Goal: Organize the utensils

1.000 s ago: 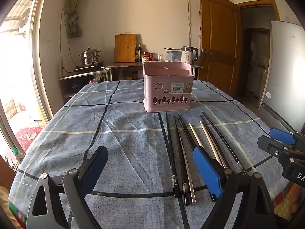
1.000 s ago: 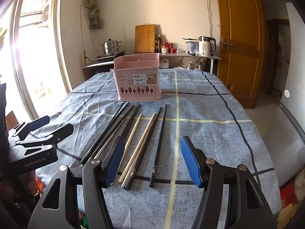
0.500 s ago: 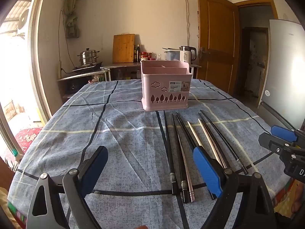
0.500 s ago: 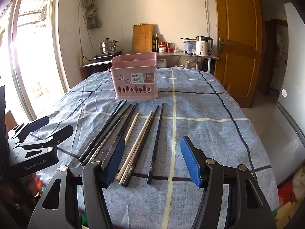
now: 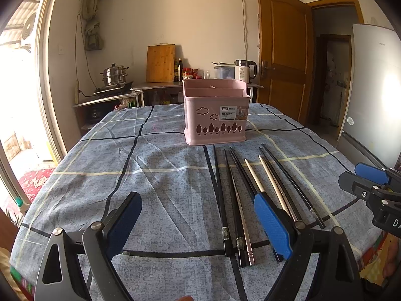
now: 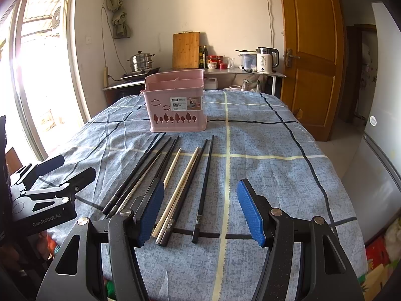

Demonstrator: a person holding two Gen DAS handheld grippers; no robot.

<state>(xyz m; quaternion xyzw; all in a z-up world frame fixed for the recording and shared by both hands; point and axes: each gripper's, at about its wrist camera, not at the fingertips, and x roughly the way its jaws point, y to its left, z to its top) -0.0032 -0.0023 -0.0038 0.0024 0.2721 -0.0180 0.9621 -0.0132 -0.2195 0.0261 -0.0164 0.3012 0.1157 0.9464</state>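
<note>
The left gripper (image 5: 198, 223) hangs low over the near edge of the table with its jaws spread wide and nothing between them; its blue pads (image 5: 272, 222) frame bare cloth, the right one lying over the near part of the chopsticks. The right gripper (image 6: 200, 212) is likewise released and empty, poised just above the near ends of the right-hand chopsticks, which looks like the readier line for a first pick. The chopsticks (image 6: 175, 175) lie flat on the blue checked tablecloth (image 6: 263, 155) in a loose fan, mostly black with two pale ones and at least one metal one, thick ends toward the grippers and tips toward the far side, so each can be taken by its handle end. Beyond their tips, just apart from them, stands the pink utensil basket (image 6: 175, 105), upright, with inner dividers visible at the rim; nothing stands above the rim, though its depths are hidden.
</note>
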